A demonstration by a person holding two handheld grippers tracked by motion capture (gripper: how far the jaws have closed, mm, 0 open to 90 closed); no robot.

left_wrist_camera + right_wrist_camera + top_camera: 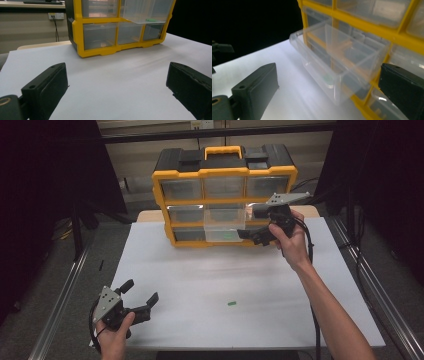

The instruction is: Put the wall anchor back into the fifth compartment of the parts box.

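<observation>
Nearest the person, the left gripper (pixel 142 296) rests at the front left corner of the white tabletop (pixel 200 285), jaws spread wide and empty. One small green piece (pixel 231 303) lies loose on the white surface, ahead of the front edge. Farther back, the right gripper (pixel 250 235) hangs just beside the one pulled-out clear drawer (pixel 224 231), jaws wide apart with nothing between them. A second green piece (pixel 229 236) lies inside that drawer. The drawer belongs to a yellow-and-black parts organizer (pixel 223 172) with nine clear drawers in three rows. Around the table, metal rails (pixel 60 295) run along a grey floor, and dark curtains stand at both sides.
</observation>
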